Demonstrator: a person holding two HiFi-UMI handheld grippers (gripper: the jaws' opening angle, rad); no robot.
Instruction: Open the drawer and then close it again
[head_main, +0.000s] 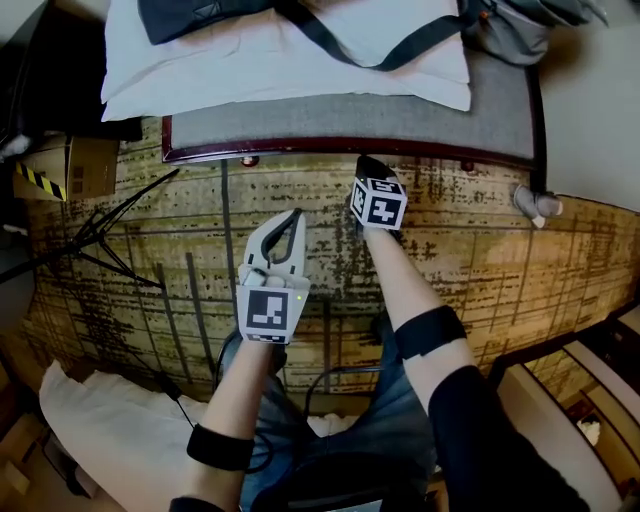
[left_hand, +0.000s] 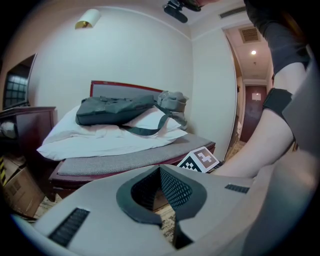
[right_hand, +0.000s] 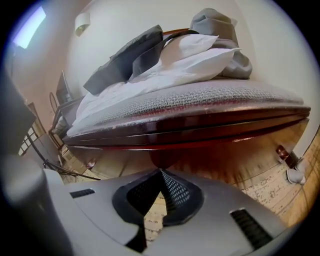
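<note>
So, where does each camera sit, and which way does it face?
Head view: on the head, facing steeply down at carpet and bed; both forearms, left hand-held gripper and right hand-held gripper show.
Left gripper view: on the left hand-held gripper, facing the bed; right forearm shows.
Right gripper view: on the right hand-held gripper, close below the bed's edge; no body shows.
All three share pillow and bag.

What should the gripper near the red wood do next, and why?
Probably open the right gripper and ease it onto the red wooden front under the grey cushion. Its jaws are together with nothing between them, and its tips sit close to that wood, so it cannot catch hold of anything yet. No handle shows clearly, so this is a guess.
</note>
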